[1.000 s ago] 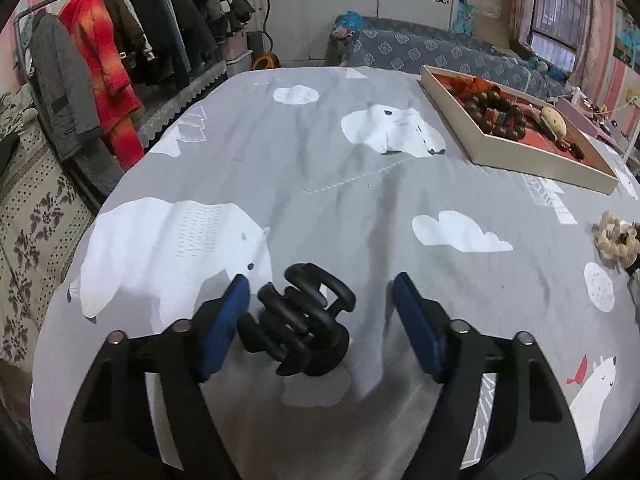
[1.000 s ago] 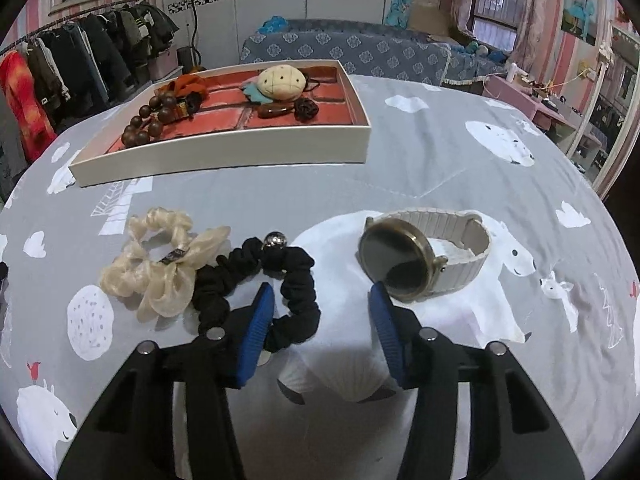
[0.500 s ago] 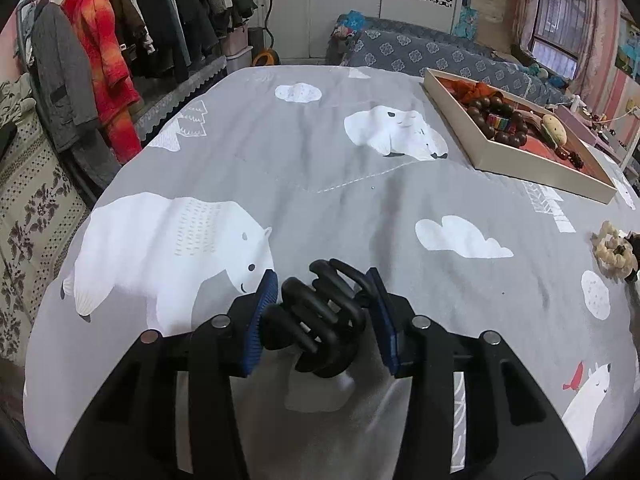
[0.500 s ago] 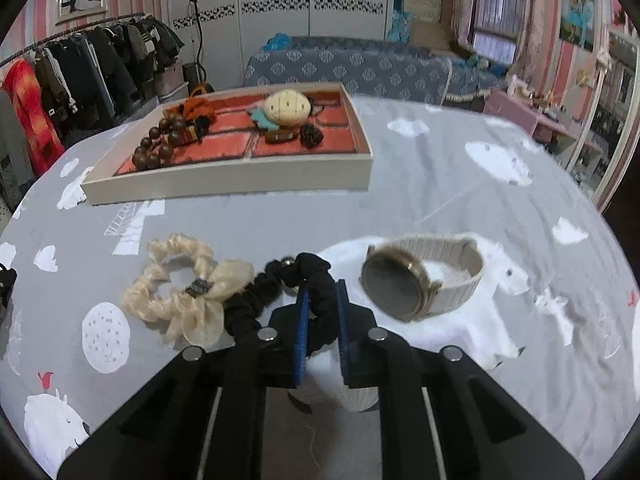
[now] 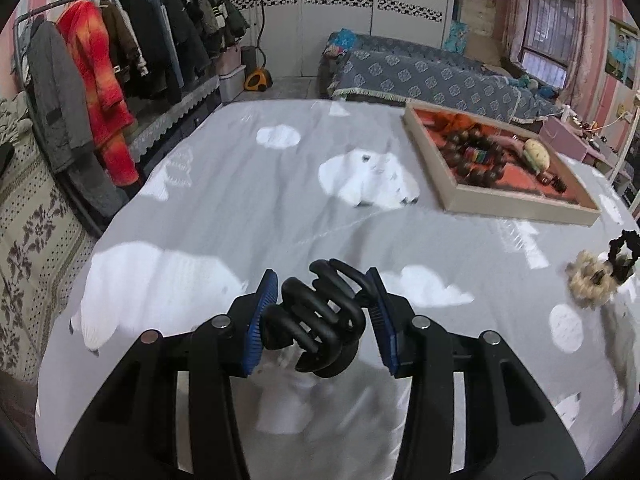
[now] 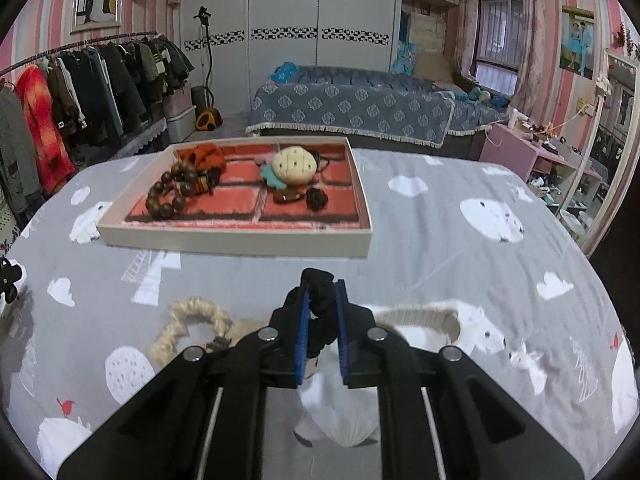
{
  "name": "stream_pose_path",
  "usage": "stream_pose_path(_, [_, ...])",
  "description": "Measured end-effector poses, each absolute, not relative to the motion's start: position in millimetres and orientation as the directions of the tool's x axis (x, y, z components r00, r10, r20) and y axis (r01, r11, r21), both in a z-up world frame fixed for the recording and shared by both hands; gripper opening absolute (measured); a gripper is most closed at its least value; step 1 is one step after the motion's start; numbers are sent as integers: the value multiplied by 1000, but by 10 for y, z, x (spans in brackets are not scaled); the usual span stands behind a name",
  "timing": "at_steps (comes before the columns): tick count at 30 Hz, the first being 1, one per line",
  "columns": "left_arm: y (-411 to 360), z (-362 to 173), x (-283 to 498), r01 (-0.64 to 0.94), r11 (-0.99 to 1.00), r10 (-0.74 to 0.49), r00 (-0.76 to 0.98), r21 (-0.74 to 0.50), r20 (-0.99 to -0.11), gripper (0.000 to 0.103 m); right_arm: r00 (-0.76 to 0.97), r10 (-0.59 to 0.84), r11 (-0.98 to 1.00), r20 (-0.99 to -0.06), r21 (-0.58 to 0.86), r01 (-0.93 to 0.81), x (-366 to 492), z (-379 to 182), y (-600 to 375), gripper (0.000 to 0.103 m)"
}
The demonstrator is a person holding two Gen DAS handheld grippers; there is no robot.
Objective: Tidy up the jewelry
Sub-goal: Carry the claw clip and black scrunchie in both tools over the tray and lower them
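Both items (image 5: 316, 322) (image 6: 320, 312) now off bedspread.

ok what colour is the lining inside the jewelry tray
Red lining, with dark divider strips; clearest in the right wrist view.

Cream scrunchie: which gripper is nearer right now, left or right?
Right. The right gripper, shut on the black scrunchie, is just beside the cream scrunchie. The left gripper, clamping the black claw clip, sits far across the bedspread from it.
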State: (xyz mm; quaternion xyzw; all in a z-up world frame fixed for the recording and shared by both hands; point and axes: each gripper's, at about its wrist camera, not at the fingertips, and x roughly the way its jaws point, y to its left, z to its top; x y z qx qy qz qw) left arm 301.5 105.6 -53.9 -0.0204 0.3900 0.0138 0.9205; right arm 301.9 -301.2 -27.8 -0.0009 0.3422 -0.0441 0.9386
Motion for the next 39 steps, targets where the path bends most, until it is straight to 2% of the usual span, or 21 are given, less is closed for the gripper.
stream_pose_path(11, [543,-65,3469,28,999,-35,751,-20,-660,44,813,-60,998,-579,-19,60,3377,111,-3057,12])
stream_pose_path(18, [-61,95,3868,94,995,-87,773,-22,-629,44,833,-19,999,-552,15,33,3789,188,-3065,12])
stream_pose_path(29, [-787,-133,4413,155,988,-131,748,-20,-650,44,819,14,999,-574,34,6,4286,-61,-3043,12])
stream_pose_path(39, [-900,-453,4759,136,991,-104,732,-6,-674,44,809,16,1000,-588,22,-4,4525,-257,-3034,12])
